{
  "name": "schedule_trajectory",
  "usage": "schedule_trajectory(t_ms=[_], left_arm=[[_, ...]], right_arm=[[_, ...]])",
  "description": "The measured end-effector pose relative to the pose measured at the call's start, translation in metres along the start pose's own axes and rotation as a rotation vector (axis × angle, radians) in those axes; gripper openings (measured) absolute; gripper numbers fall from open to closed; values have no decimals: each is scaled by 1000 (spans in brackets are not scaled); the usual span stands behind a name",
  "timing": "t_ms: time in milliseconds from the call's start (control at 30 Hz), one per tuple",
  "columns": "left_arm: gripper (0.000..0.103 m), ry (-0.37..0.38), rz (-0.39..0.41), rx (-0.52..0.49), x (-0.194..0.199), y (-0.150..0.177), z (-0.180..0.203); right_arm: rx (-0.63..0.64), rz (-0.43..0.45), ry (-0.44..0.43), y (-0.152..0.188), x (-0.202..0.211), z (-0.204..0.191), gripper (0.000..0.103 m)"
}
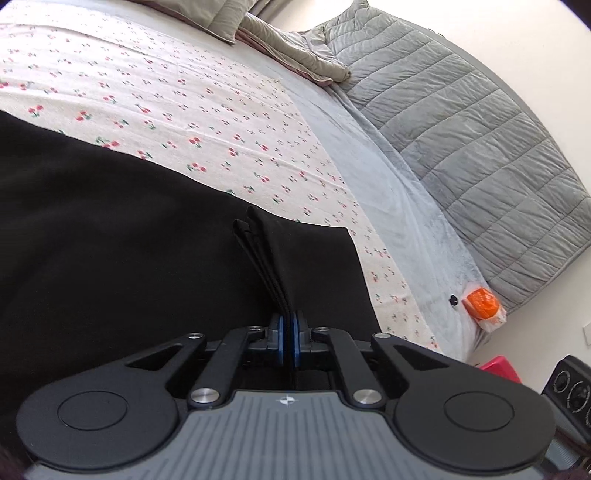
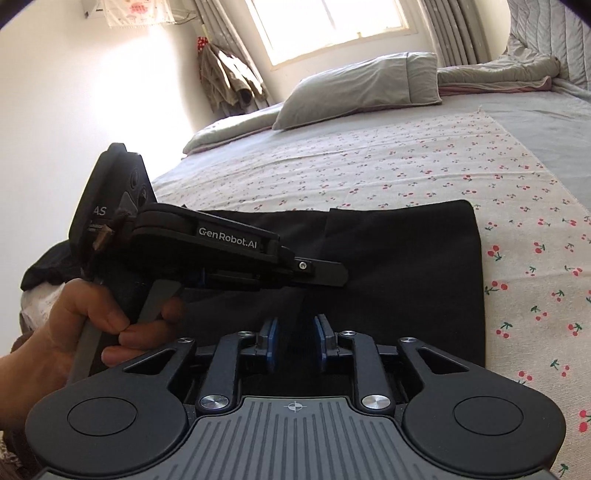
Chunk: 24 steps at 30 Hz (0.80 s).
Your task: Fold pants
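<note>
Spilling past the 9 o'clock edge of the left wrist view, the black pants (image 1: pixel 110 229) are cut off there, and their dark cloth hides seams and pockets, so which end is which is hard to tell. They lie flat on a cherry-print sheet (image 1: pixel 207 122), with a raised ridge of several folded layers pinched between the blue pads of the left gripper (image 1: pixel 289 325), whose jaws are pressed together on it. In the right wrist view the right gripper (image 2: pixel 294 336) stands partly apart, a fold of the pants rising between its pads; whether they press it is unclear. At 9 o'clock a hand (image 2: pixel 70 325) grips the other tool's handle. Beyond, at 12 o'clock, a grey pillow (image 2: pixel 354 88) lies under a bright window (image 2: pixel 328 26), and a grey quilted headboard (image 1: pixel 461 147) meets a white wall.
</note>
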<state>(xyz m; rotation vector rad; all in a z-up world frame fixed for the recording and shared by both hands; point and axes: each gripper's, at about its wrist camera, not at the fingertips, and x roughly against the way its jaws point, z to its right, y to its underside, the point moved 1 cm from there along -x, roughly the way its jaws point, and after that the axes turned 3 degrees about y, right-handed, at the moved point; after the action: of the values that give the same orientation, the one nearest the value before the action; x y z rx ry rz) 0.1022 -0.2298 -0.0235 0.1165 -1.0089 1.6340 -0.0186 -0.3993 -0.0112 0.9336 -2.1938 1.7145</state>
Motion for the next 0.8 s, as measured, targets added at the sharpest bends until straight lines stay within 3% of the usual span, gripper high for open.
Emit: schedule_trajectory(t_ms=[33, 233, 467, 800], left_arm=[[5, -27, 7, -20, 7, -3, -2], [5, -204, 54, -149, 56, -19, -21], [5, -366, 103, -173, 117, -30, -60], [5, -589, 151, -165, 200, -39, -123]], right_arm=[[-8, 13, -3, -3, 2, 0, 44], [-23, -3, -18, -19, -23, -12, 52], [61, -117, 10, -26, -76, -52, 56], [156, -172, -34, -27, -116, -114, 62]])
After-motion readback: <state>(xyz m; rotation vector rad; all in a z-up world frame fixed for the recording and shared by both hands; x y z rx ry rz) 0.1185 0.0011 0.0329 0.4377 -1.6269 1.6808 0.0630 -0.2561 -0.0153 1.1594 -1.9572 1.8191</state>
